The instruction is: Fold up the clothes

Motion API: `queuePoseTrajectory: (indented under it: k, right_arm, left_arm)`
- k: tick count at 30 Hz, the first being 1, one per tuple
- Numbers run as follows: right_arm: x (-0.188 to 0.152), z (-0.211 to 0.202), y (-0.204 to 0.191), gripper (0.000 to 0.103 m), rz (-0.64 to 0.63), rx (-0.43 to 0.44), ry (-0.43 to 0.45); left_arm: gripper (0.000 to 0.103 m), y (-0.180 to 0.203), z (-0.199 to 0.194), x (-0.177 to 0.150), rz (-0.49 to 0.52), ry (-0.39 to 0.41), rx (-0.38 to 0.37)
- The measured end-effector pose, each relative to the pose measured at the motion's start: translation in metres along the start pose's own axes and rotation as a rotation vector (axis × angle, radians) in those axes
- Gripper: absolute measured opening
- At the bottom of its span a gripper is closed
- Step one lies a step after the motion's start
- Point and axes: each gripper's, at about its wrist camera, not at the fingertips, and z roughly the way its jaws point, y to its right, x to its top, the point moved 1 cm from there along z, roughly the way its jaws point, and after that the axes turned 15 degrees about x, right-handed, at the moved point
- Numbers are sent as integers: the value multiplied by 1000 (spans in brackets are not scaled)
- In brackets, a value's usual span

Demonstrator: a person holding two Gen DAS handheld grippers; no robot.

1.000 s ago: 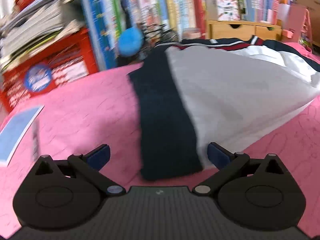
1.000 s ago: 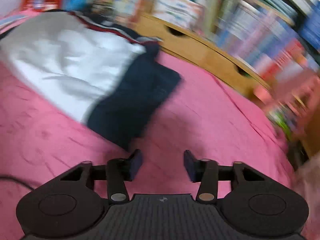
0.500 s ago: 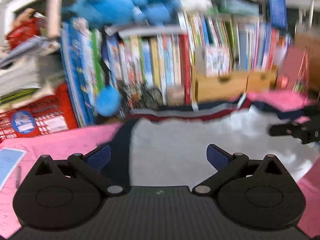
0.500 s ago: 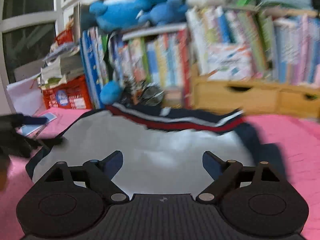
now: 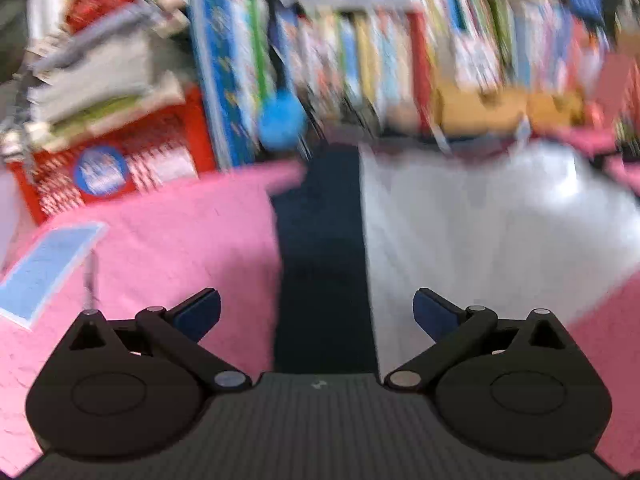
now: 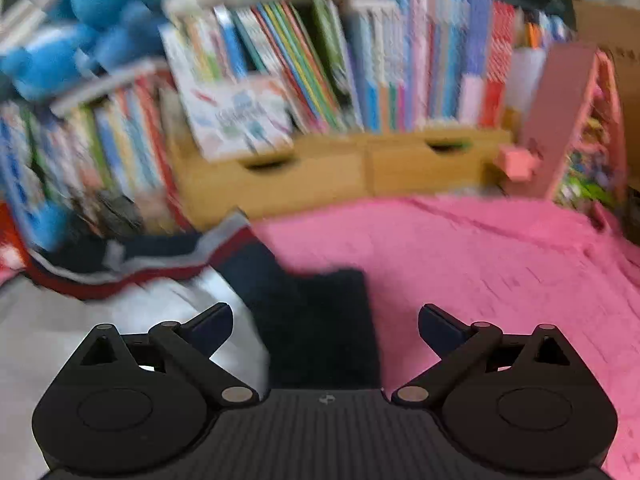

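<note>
Both grippers over the shirt's two navy sleeves, jaws apart

Your left gripper [image 5: 316,312] hangs over one sleeve [image 5: 320,248] and your right gripper [image 6: 325,330] over the other [image 6: 320,320], both holding nothing. The shirt [image 5: 480,232] lies spread on the pink cover [image 5: 168,248] (blurred, so creases are hard to read). It looks like a sleeve fold: lower each gripper, pinch a cuff, carry it inward.

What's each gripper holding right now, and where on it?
Nothing. Left gripper and right gripper are both open, each above a navy sleeve of the shirt.
</note>
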Motion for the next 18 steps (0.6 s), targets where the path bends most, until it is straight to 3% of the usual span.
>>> queuePoseTrajectory:
  k: [3,8,10,13,16,18]
  right_arm:
    - [9,-6,-5,100,8,18,46]
    - [23,40,-44,99,-42,71,25]
    - [22,64,-31,99,38,81,-18]
    - [12,98,-3,101,144,59,-90]
    - [9,95,-2,103,109,59,-56]
    - [11,80,-5,103,64,35,-46]
  left_arm:
    - [103,17,3,40,-57,97,-40]
    - [103,87,52,61,78,133,21]
    - [103,94,81,53,130,95,115]
    - [103,66,120,29,41,-38,170]
    - [103,31,134,22,-124,-133,122]
    - [103,32,129,21,-77,-114,150]
